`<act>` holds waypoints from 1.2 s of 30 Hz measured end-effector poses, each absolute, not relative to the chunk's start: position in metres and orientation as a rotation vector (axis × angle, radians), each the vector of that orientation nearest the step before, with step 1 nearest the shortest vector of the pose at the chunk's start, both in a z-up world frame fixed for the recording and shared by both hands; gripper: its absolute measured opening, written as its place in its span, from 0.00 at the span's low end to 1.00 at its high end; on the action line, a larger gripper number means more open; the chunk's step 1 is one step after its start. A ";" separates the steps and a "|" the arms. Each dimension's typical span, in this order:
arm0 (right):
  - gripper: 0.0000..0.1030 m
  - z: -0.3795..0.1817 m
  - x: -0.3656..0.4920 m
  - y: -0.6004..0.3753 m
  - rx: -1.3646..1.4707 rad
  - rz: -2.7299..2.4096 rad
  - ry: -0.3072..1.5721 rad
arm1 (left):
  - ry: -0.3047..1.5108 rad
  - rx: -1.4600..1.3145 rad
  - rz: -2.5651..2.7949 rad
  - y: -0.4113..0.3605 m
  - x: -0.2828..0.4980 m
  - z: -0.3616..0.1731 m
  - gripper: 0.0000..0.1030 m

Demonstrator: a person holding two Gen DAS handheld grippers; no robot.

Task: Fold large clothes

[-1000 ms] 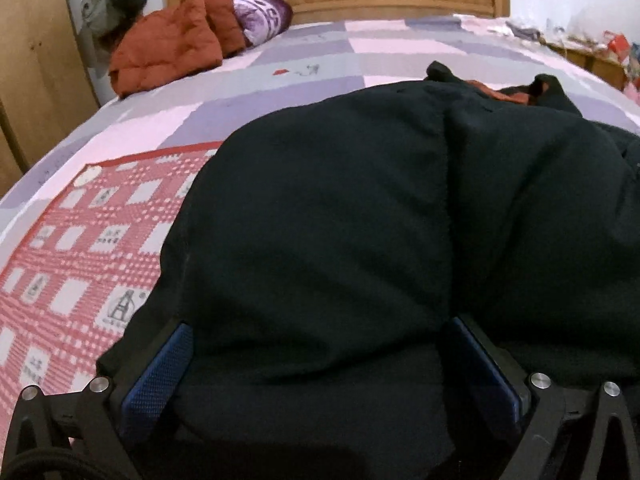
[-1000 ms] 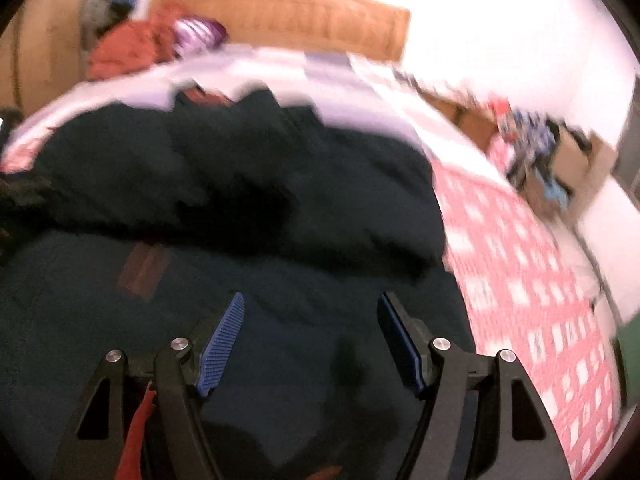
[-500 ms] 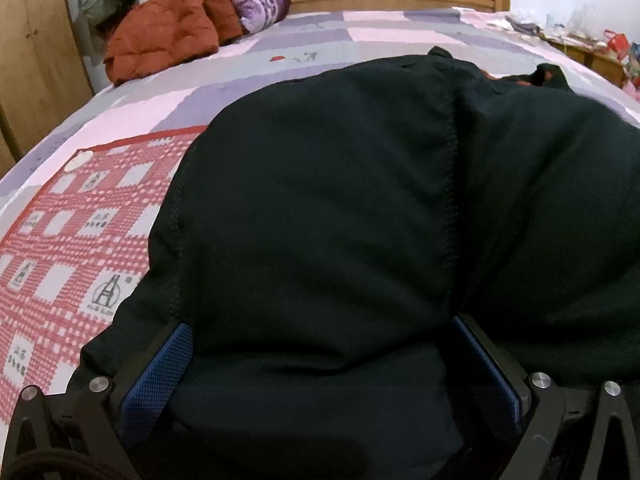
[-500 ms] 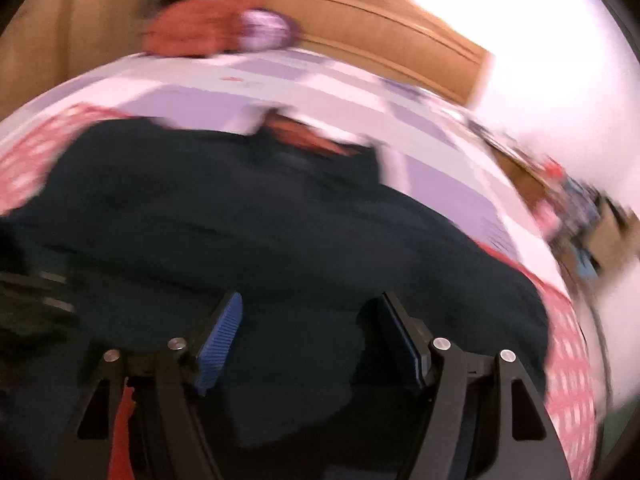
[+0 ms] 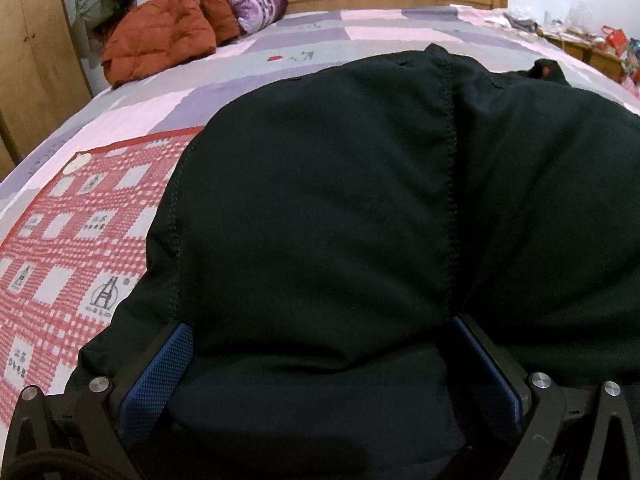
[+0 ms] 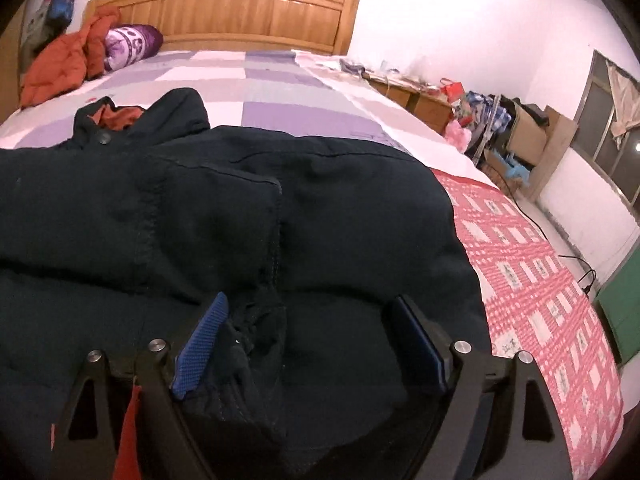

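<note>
A large dark navy jacket (image 5: pixel 340 200) with an orange lining lies spread on the bed; it also shows in the right wrist view (image 6: pixel 240 220), collar (image 6: pixel 120 120) toward the headboard. My left gripper (image 5: pixel 320 344) is open, its blue pads (image 5: pixel 160 376) wide apart with the padded jacket bulging between them. My right gripper (image 6: pixel 308 320) is open, its blue pads (image 6: pixel 200 344) straddling a bunched fold of the jacket near its near edge. Neither pair of jaws pinches the cloth.
The bed has a purple-and-pink check sheet (image 6: pixel 272 80) and a red-check cover (image 5: pixel 60 240). A rust-red jacket (image 5: pixel 160 28) and a purple pillow (image 5: pixel 256 0) lie by the wooden headboard (image 6: pixel 240 20). A wardrobe (image 5: pixel 32 60) stands left; cluttered nightstands and boxes (image 6: pixel 480 112) stand right.
The left gripper has pushed forward a little along the jacket. The right gripper swung left then back right and settled low on the jacket's edge; its jaws stayed open.
</note>
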State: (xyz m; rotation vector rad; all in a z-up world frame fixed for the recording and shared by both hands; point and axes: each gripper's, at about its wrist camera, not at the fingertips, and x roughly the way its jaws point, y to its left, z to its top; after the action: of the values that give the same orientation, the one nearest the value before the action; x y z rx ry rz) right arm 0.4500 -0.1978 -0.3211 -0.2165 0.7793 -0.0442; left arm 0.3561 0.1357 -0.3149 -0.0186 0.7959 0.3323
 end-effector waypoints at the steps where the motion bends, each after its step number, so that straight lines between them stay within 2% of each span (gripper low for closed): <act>1: 0.84 -0.322 0.451 -0.200 -0.208 -0.039 0.780 | 0.799 -0.024 0.327 0.136 0.355 -0.314 1.00; 5: 0.84 -0.328 0.447 -0.198 -0.218 -0.048 0.767 | 0.805 0.050 0.302 0.130 0.353 -0.295 1.00; 10: 0.84 -0.330 0.446 -0.203 -0.191 -0.035 0.768 | 0.609 0.108 0.175 0.110 0.359 -0.233 1.00; 12: 0.84 -0.331 0.446 -0.204 -0.178 -0.028 0.771 | 0.609 0.118 0.146 0.106 0.381 -0.226 1.00; 16: 0.84 -0.331 0.447 -0.207 -0.159 -0.018 0.774 | 0.853 0.145 0.203 0.132 0.459 -0.267 1.00; 18: 0.85 -0.331 0.447 -0.209 -0.142 -0.008 0.777 | 0.943 0.007 0.253 0.176 0.476 -0.295 1.00; 21: 0.85 -0.333 0.448 -0.213 -0.124 0.006 0.782 | 0.963 -0.131 0.307 0.206 0.474 -0.311 1.00; 24: 0.85 -0.335 0.450 -0.213 -0.111 0.015 0.786 | 0.942 -0.030 0.314 0.193 0.475 -0.320 1.00; 36: 0.85 -0.338 0.452 -0.217 -0.080 0.033 0.797 | 0.978 -0.198 0.238 0.216 0.471 -0.316 1.00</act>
State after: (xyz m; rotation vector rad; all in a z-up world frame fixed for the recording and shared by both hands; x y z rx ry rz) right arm 0.4524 -0.2167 -0.3379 -0.0805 0.7974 0.0325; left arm 0.4705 0.2158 -0.3160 -0.1978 0.9783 0.2383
